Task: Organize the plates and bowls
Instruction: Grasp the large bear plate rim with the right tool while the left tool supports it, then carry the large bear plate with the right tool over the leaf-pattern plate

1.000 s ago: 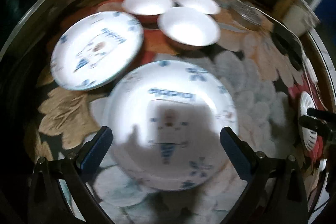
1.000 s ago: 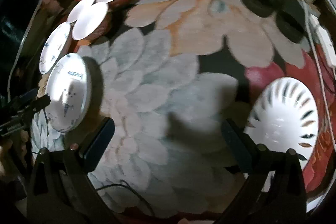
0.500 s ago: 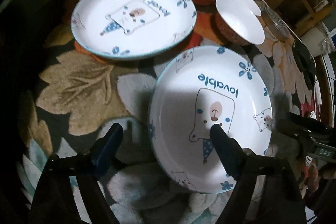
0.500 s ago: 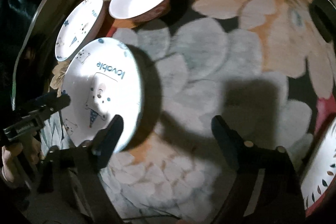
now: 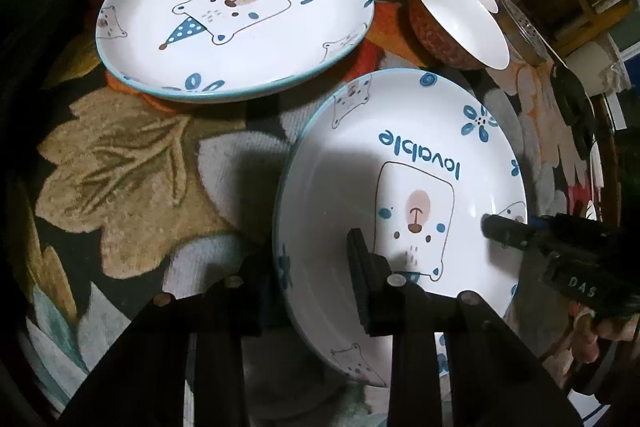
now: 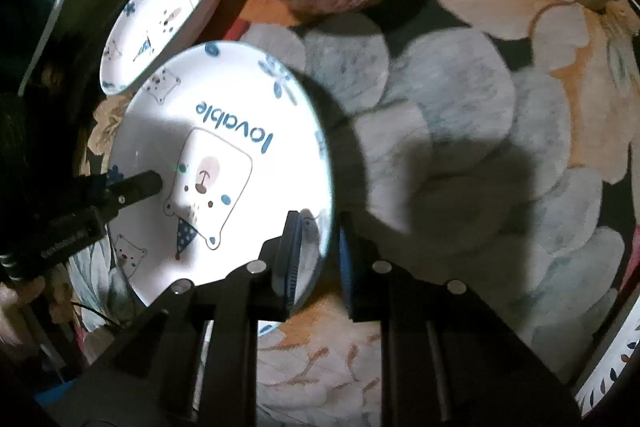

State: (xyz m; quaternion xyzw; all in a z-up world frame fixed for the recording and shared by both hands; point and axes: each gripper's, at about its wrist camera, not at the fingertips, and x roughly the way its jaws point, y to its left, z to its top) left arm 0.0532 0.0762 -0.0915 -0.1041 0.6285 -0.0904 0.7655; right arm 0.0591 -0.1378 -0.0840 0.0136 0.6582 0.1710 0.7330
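Now clamped at both rims: white round ceramic plate with a blue-hatted bear and the word "lovable", pinched on its left edge by the left hand-held gripper and on its opposite edge by the right hand-held gripper. Half a second ago, both sets of fingers spread wide; since then narrowed onto the rim. Tilted up off the floral-patterned counter, face turned toward the left camera, lettering upside down, lower right of that frame. Flat at upper left, a second matching bear plate. Beyond, upper right, three white-lined bowls with reddish-brown outsides, close together.
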